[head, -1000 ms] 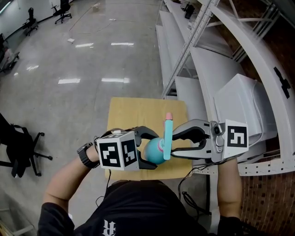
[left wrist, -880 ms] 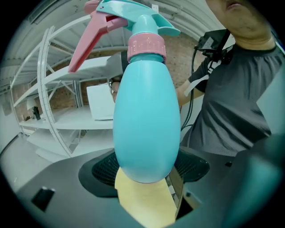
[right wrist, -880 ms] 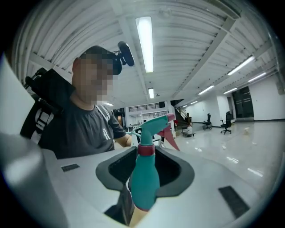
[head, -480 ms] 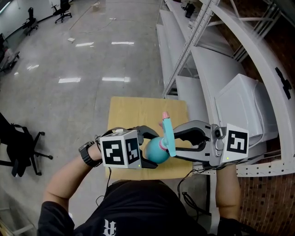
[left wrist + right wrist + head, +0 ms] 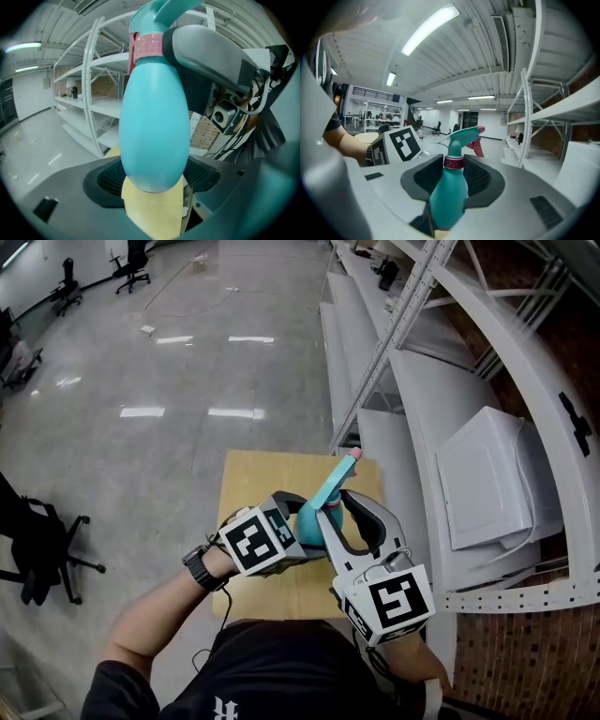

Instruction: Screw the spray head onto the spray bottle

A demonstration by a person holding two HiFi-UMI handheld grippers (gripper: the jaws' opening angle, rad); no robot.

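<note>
Right gripper (image 5: 335,506) swung round nearer, spray bottle (image 5: 308,522) tilted, seemingly gripped

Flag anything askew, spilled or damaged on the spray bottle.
Nothing spilled or damaged. The teal egg-shaped plastic spray bottle leans slightly over the wooden table, held by the left gripper and right gripper, yet its teal spray head with pink collar sits in line with the neck.
</note>
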